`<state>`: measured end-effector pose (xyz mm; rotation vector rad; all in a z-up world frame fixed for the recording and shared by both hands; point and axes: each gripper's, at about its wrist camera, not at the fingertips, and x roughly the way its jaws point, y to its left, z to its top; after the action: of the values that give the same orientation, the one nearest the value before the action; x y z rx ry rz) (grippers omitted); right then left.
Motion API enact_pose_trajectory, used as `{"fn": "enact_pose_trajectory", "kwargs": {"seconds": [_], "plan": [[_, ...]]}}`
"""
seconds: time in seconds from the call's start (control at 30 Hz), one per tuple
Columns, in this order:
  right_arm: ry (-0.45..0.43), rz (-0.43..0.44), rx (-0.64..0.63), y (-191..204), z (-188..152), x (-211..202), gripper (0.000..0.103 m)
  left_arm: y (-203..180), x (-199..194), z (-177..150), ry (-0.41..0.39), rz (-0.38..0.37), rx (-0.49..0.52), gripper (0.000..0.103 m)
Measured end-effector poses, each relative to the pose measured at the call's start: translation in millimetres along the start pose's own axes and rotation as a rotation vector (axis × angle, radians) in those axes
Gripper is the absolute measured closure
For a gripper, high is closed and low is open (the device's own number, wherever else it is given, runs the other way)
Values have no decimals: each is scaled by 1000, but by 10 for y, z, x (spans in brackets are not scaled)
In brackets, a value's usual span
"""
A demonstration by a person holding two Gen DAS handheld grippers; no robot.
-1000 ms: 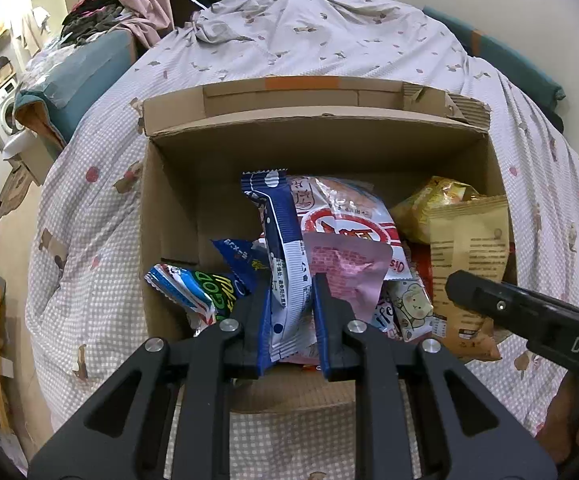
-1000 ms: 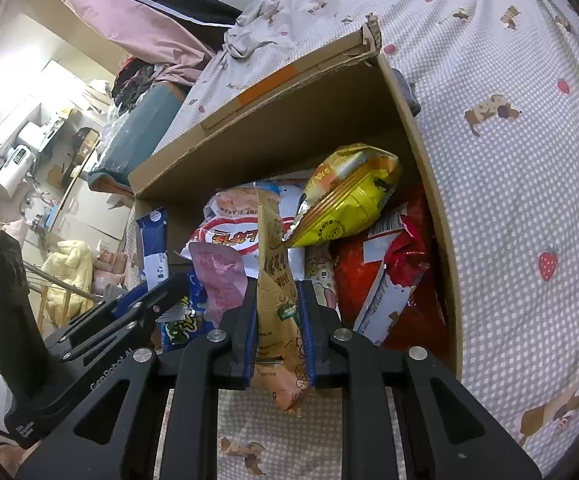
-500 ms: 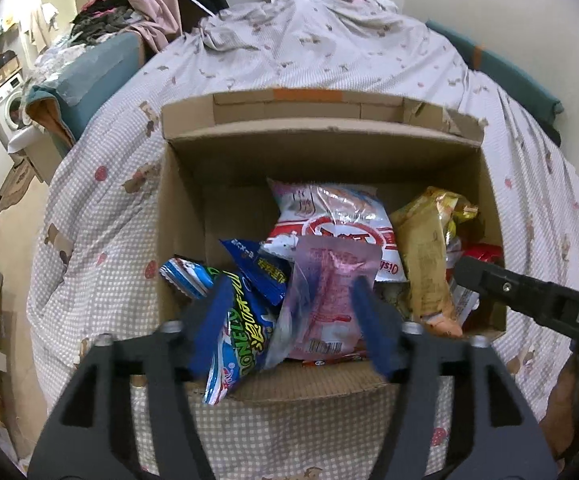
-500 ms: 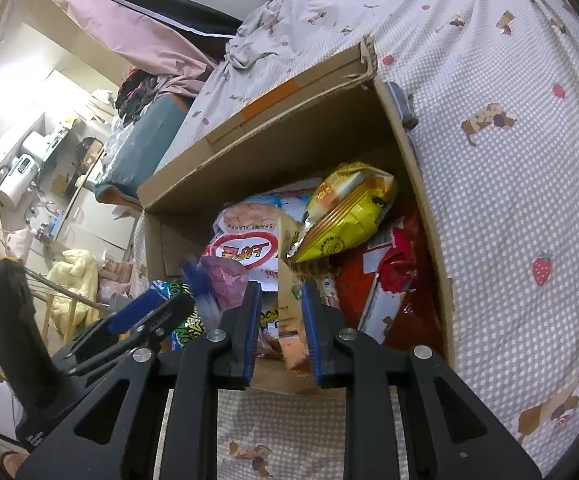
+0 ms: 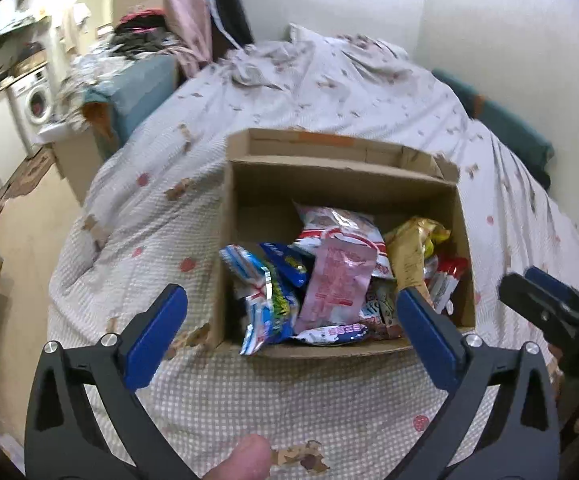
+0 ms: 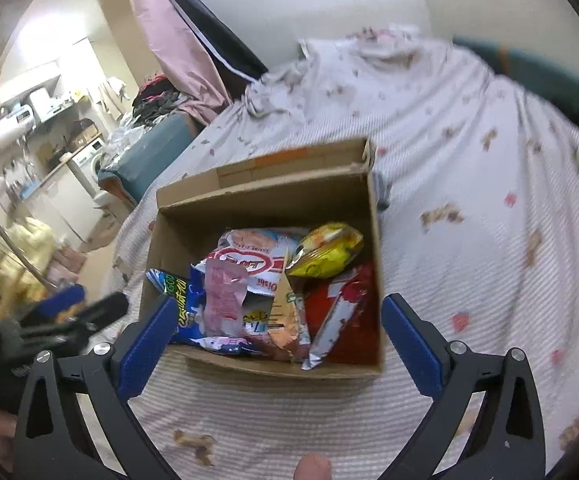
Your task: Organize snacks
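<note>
Several crinkly foil and plastic snack packets [image 5: 341,280] are sitting upright and leaning together inside the open brown corrugated cardboard box [image 5: 229,248], which is resting on the soft checked bedspread [image 5: 149,220] of the bed. Judging by that, the packing is looking nearly finished; only tidying seems left. The left claw [image 5: 291,324] is opening wide, nothing between its blue pads, hovering near the box's near edge. The right claw [image 6: 275,334] is likewise opening and empty. A glossy yellow bag [image 6: 327,250] is lying at the far right, and a matte pink sachet [image 6: 223,298] is standing near the middle.
</note>
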<state>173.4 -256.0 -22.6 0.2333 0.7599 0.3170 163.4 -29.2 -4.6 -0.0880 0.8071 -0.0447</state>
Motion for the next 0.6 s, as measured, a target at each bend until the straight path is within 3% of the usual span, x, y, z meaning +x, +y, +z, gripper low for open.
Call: {"fn": "enact_pose_trajectory", "kwargs": {"seconds": [0.27, 0.6], "plan": [[-94, -75, -43, 117, -172, -482, 0, 170, -466, -228, -47, 45, -6, 0], [-118, -125, -129, 461, -655, -850, 0, 427, -980, -712, -138, 112, -38, 0]]}}
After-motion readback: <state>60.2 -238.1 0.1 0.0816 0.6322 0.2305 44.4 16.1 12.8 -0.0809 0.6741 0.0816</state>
